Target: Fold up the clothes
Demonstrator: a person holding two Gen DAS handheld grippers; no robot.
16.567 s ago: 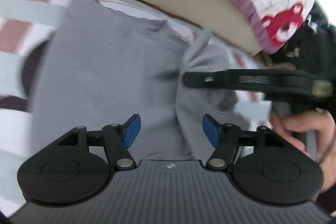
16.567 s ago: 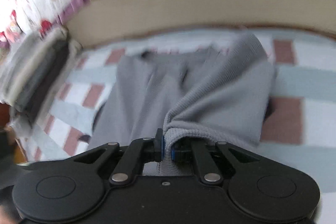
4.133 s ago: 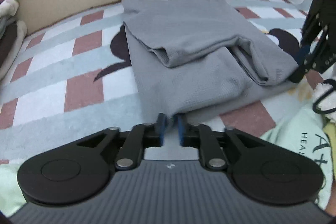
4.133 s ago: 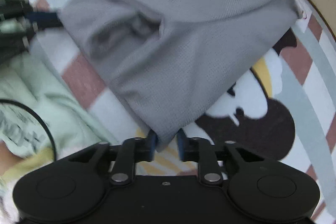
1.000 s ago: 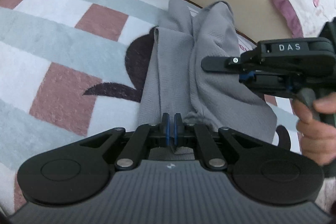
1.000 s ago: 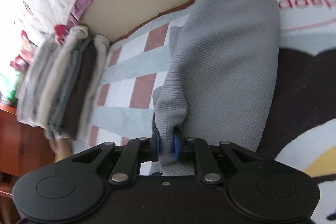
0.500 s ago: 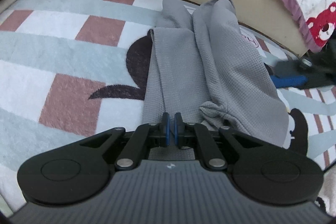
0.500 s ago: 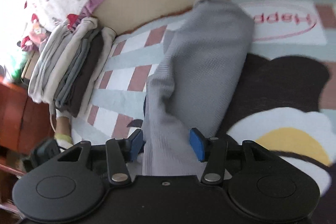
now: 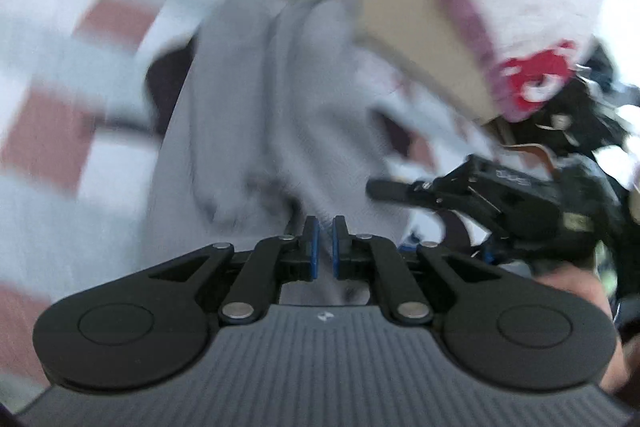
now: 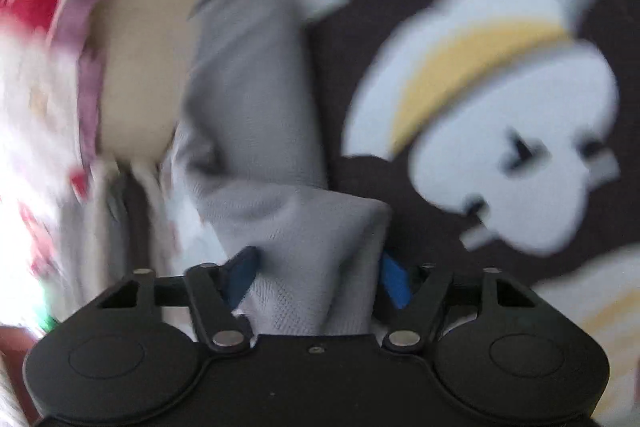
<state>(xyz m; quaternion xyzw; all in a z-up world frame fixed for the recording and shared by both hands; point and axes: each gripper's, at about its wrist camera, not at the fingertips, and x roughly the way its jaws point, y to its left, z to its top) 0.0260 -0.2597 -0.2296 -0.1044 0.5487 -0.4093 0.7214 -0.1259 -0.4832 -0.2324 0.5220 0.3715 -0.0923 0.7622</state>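
Checked blanket (image 9: 52,131) fills the blurred left wrist view; the left gripper (image 9: 323,241) has its fingers nearly pressed together, and whether cloth is between them is unclear. The grey garment (image 9: 240,131) runs lengthwise straight ahead of them.

Right wrist view: the right gripper (image 10: 316,277), pinching a second ago, now has its fingers spread around a raised bunch of the garment (image 10: 256,99), apparently regrasping; its long axis points away.

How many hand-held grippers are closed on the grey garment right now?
1. The left hand-held gripper is pinched shut on the grey garment. The right hand-held gripper is open, with cloth lying between its blue pads. Motion blur may hide detail.
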